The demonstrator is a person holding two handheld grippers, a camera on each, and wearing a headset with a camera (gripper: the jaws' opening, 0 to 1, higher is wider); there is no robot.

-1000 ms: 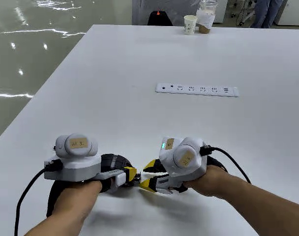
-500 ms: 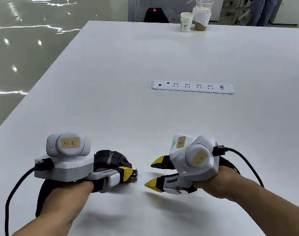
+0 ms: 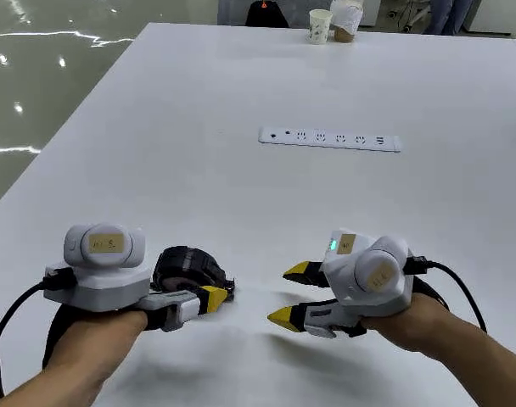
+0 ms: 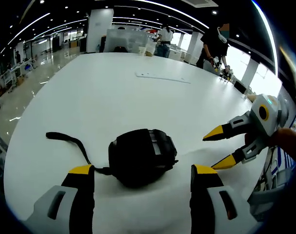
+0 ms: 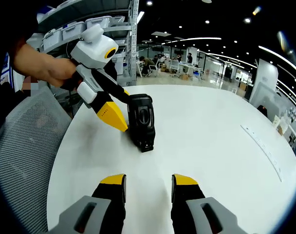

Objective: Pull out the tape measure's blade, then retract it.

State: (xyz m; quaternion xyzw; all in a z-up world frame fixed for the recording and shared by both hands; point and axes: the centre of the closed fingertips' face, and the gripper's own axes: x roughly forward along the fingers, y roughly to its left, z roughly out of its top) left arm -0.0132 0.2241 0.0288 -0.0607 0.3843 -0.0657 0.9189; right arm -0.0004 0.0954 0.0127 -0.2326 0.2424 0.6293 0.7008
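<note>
Now that the right tongs (image 3: 290,294) have drawn back from the black tape measure (image 3: 188,270), parted and empty, no blade shows, so it has probably retracted, while the case lies on the desk (image 3: 241,195) between the spread left tongs (image 4: 142,171), seemingly ungripped.

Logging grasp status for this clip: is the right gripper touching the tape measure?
Apart. In the right gripper view, bare white table separates the right gripper from the tape measure; the head view shows the same gap.
</note>
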